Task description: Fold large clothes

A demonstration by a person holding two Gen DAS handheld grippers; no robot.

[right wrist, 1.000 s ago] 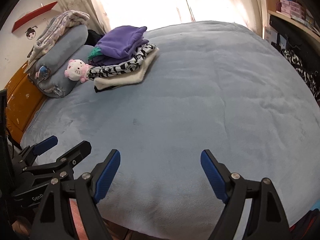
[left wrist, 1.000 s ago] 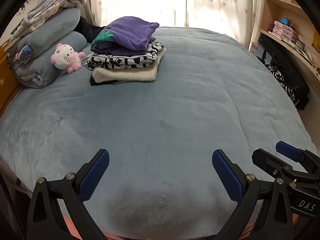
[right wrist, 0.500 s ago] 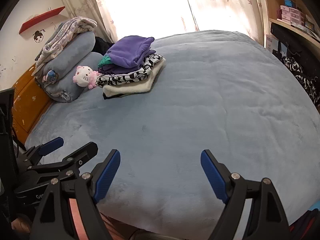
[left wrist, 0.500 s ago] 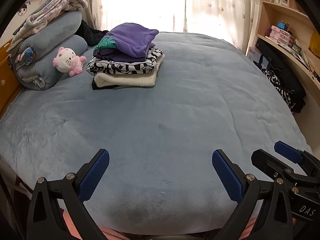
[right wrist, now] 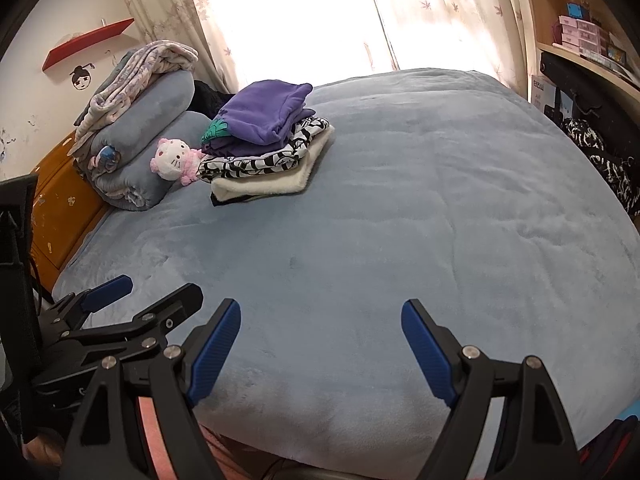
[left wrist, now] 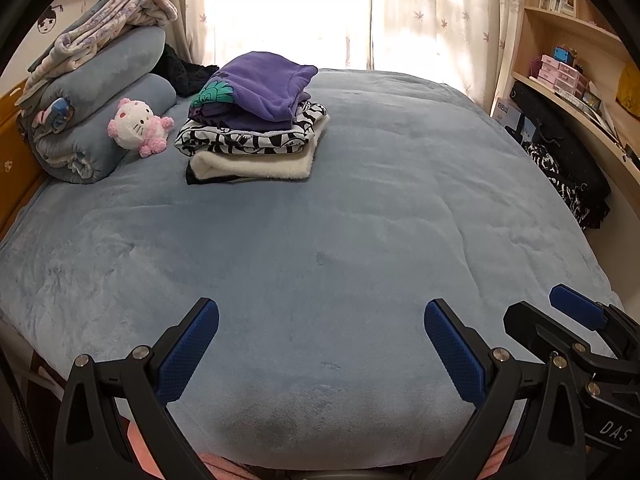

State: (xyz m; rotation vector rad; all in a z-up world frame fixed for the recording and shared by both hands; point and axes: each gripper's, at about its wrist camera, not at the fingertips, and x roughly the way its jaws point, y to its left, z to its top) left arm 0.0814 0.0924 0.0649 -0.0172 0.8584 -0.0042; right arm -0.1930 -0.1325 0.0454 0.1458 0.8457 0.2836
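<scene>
A stack of folded clothes lies on the far left part of the blue bed, purple garment on top, black-and-white one under it, cream one at the bottom. It also shows in the right wrist view. My left gripper is open and empty over the bed's near edge. My right gripper is open and empty beside it; it shows at the right of the left wrist view. The left gripper shows at the left of the right wrist view.
Rolled blue blankets and a pink and white plush cat lie at the bed's head on the left. Dark clothes hang by the wooden shelves on the right. A curtained window is behind the bed. An orange headboard is at left.
Both grippers have pulled back and risen a little, so the bed's near edge and more of the room show. Both stay open and empty.
</scene>
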